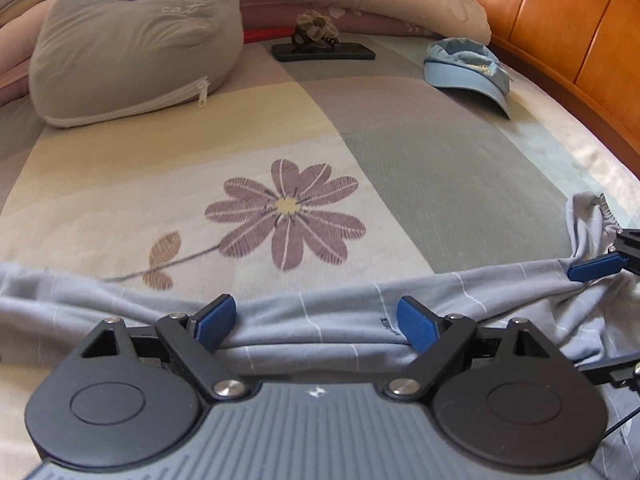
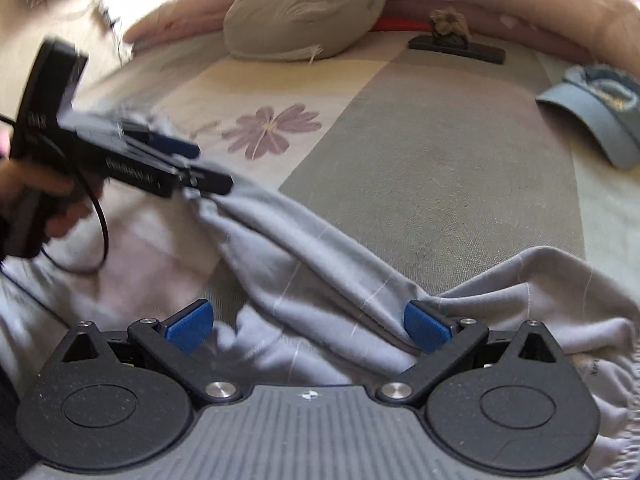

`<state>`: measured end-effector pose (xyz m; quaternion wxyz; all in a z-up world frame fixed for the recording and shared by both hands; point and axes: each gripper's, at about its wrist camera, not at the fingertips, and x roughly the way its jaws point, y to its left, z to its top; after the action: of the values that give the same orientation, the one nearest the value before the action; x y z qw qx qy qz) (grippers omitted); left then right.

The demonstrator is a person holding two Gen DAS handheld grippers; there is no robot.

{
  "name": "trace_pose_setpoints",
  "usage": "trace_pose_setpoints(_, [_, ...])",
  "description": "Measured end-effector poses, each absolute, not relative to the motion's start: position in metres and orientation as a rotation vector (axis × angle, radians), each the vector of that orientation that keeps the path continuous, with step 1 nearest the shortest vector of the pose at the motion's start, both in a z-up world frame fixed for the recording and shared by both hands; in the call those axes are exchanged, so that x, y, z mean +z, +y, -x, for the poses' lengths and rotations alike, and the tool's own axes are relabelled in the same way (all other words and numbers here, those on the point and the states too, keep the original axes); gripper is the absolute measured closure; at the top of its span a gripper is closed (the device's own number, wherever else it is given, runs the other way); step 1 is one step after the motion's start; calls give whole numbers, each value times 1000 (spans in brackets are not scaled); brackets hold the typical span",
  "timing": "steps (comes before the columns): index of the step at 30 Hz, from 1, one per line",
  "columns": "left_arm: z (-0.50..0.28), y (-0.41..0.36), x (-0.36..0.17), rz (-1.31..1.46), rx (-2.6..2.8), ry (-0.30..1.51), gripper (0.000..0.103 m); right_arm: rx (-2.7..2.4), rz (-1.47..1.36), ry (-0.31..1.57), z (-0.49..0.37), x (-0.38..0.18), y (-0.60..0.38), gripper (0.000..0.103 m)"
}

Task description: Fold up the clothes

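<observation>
- Your left gripper [image 1: 316,324]: fingers spread wide, bunched edge of the grey garment [image 1: 320,320] lies between the blue pads [image 1: 218,322]; nothing clamped.
- Your right gripper [image 2: 308,326]: fingers also spread wide, a fold of the garment [image 2: 340,280] runs between them and touches the right pad [image 2: 426,326]; not pinched.
- Right wrist view shows the left gripper [image 2: 192,168] at far left, blurred, hand [image 2: 44,200] on its handle, cloth hanging from its tip.
- Garment: thin pale stripes, stretched across the near edge of the bed sheet [image 1: 420,160], crumpled at the right.
- Purple flower print [image 1: 286,212] just beyond the garment.
- Far side: grey pillow [image 1: 136,40] left, black phone [image 1: 324,52] with hair clip [image 1: 314,28] on it in the centre, blue cap [image 1: 468,70] right.
- Wooden headboard [image 1: 580,40] far right.
</observation>
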<state>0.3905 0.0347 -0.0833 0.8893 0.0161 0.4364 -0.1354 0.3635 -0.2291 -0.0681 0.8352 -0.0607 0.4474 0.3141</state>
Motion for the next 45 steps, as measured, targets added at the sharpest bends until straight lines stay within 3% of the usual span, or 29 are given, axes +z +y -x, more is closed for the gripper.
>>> trace_pose_setpoints(7, [-388, 33, -85, -55, -280, 900, 14, 671, 101, 975, -378, -54, -239, 0])
trace_pose_setpoints(11, [-386, 35, -86, -47, -282, 889, 14, 660, 228, 875, -401, -26, -250, 3])
trace_pose_setpoints(13, [-385, 34, -87, -46, -280, 883, 14, 634, 314, 851, -418, -18, -257, 11])
trace_pose_setpoints(17, [-385, 34, -87, -51, -279, 881, 14, 633, 455, 900, -456, -23, -272, 41])
trace_pose_setpoints(25, [-385, 32, -86, -55, -272, 887, 14, 801, 582, 1041, -484, -50, -287, 58])
trace_pose_setpoints(32, [-384, 36, -79, -12, -271, 855, 14, 798, 620, 982, -472, -45, -280, 97])
trace_pose_setpoints(45, [-387, 45, -57, 61, -255, 772, 14, 447, 458, 822, -510, -27, -306, 99])
